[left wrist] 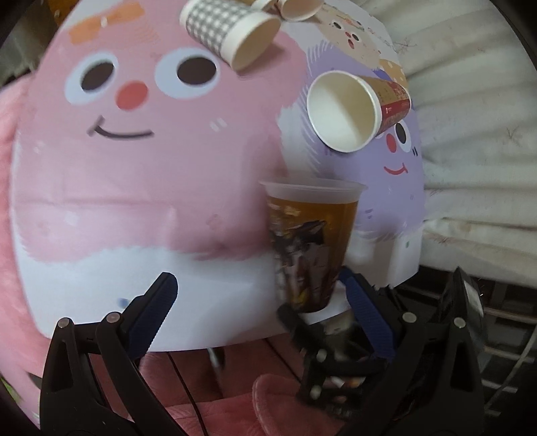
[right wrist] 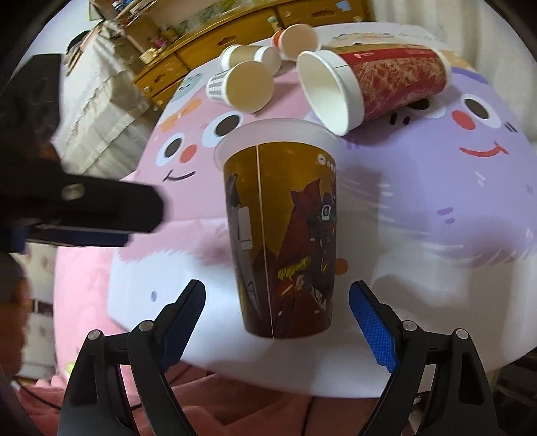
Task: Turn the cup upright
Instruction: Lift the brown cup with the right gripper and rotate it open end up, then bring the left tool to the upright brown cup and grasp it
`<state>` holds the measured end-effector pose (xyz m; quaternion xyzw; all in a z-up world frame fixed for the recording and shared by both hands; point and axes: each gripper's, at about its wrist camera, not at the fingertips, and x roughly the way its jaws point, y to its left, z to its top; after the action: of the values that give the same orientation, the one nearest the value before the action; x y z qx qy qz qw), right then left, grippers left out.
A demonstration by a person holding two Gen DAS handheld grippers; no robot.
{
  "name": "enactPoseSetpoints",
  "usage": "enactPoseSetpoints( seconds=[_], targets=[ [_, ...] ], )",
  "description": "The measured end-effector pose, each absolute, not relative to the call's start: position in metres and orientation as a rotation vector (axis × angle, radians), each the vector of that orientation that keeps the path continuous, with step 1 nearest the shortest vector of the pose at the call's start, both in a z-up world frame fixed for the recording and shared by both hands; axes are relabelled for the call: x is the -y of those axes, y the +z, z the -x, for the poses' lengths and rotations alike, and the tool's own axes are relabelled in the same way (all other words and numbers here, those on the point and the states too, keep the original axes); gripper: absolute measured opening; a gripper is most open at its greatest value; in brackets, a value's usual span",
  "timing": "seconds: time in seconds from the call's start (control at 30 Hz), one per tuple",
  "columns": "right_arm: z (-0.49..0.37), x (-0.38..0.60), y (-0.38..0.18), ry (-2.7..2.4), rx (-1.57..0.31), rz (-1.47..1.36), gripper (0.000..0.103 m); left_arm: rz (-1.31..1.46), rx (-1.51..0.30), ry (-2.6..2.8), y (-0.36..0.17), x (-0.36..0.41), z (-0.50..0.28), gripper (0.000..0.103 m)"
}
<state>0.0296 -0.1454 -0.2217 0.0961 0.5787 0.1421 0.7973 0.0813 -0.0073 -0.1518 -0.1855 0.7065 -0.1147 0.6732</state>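
A tall amber plastic cup (right wrist: 282, 234) with dark printed artwork stands upright on the cartoon mat (right wrist: 436, 234), mouth up. My right gripper (right wrist: 277, 312) is open, its blue-padded fingers on either side of the cup's base, not touching. In the left wrist view the same cup (left wrist: 310, 241) stands right of centre. My left gripper (left wrist: 258, 298) is open and empty; the cup's base is close to its right finger (left wrist: 365, 322). The left gripper's finger (right wrist: 84, 208) shows at the left of the right wrist view.
Several paper cups lie on their sides at the mat's far end: a large red-patterned one (right wrist: 372, 84), a checked one (right wrist: 241, 84), smaller ones (right wrist: 295, 40). The mat's edge is just beyond the grippers. A wooden cabinet (right wrist: 235, 30) stands behind; white fabric (left wrist: 470, 134) lies right.
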Motion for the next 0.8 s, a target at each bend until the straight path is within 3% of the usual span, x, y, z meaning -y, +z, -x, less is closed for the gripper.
enactPoseSetpoints(
  seconds=[0.3,0.67,0.73,0.8],
  targets=[
    [-0.038,0.167,-0.204,0.478,-1.276,-0.085,0.089,0.669,-1.577,-0.175,-0.178,0.024,-0.086,0.100],
    [-0.070,0.216,-0.194,0.576,-1.320,-0.009,0.089,0.745,-1.543,-0.018,-0.194,0.040,-0.101,0.099],
    [-0.075,0.224,-0.192,0.583,-1.327,0.003,0.089,0.730,-1.542,0.010,-0.197,0.041,-0.102,0.098],
    [-0.080,0.233,-0.190,0.586,-1.327,0.022,0.089,0.690,-1.548,0.044,-0.199,0.043,-0.105,0.086]
  ],
)
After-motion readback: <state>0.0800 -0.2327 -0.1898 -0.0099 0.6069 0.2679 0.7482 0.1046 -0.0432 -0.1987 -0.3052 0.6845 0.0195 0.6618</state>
